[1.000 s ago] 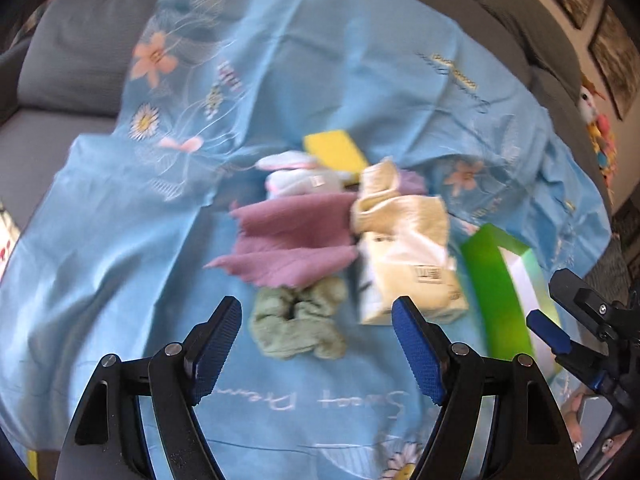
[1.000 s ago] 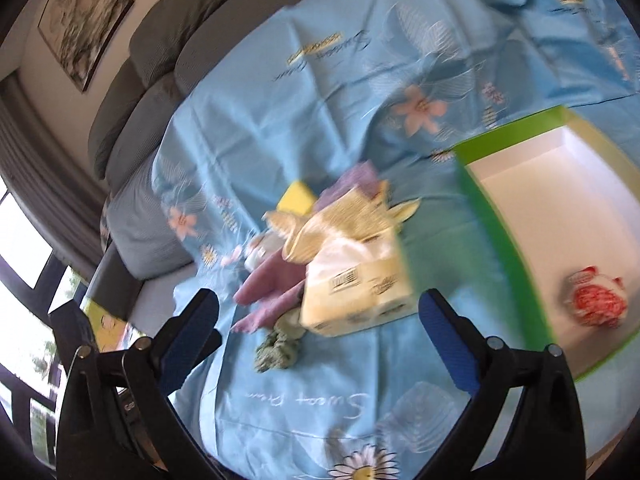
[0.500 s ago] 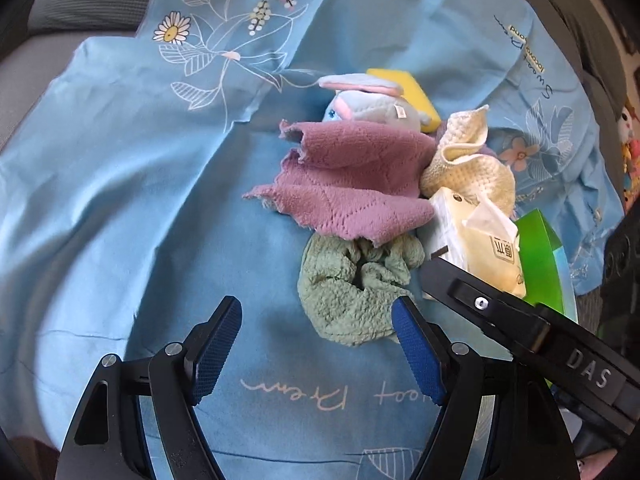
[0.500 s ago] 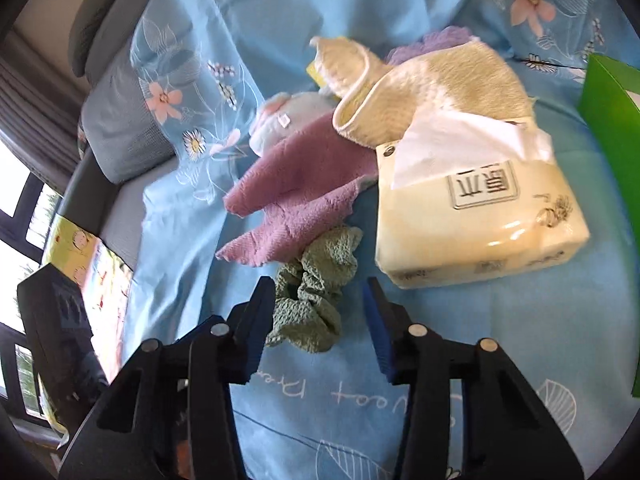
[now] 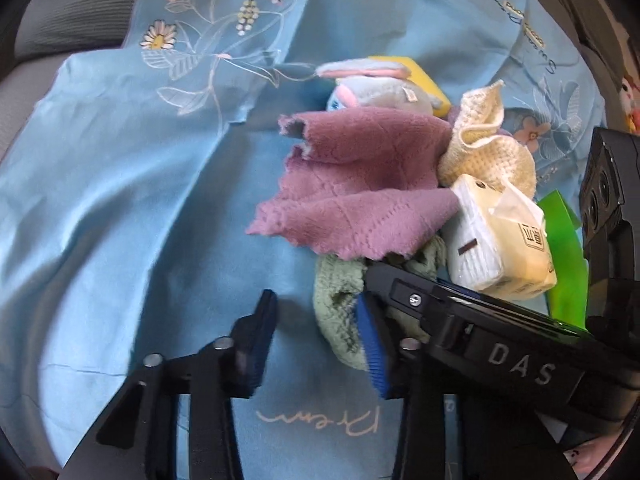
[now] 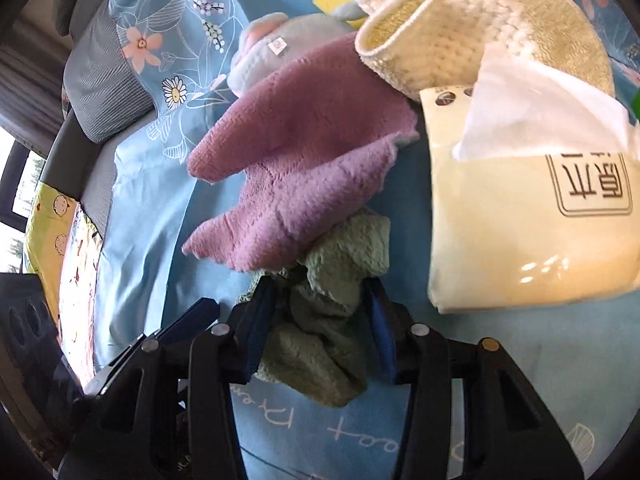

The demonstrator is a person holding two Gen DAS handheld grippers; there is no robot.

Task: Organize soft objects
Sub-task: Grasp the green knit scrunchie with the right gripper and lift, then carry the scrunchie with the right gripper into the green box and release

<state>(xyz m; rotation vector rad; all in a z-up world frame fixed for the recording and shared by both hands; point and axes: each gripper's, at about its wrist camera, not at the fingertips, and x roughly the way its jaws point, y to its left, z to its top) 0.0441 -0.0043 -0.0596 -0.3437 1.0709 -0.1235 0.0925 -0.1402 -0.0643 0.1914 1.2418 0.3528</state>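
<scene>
A green crumpled cloth (image 6: 332, 312) lies on the blue flowered sheet (image 5: 120, 200). My right gripper (image 6: 320, 328) is closed around it, one pad on each side. The same cloth shows in the left wrist view (image 5: 336, 304), partly hidden by the right gripper's body (image 5: 480, 332). My left gripper (image 5: 316, 332) is narrowed but empty, just left of the cloth. A purple cloth (image 6: 296, 176) overlaps the green cloth's far edge. A cream knitted cloth (image 6: 460, 36), a tissue pack (image 6: 528, 208) and a grey plush toy (image 5: 380, 88) lie behind.
A yellow sponge (image 5: 424, 80) lies behind the plush toy. A green box (image 5: 564, 256) stands to the right of the tissue pack. Grey sofa cushions (image 6: 104, 92) rise behind the sheet.
My right gripper moved in low and closed on the green cloth. My left gripper's jaws narrowed and it came closer to the pile.
</scene>
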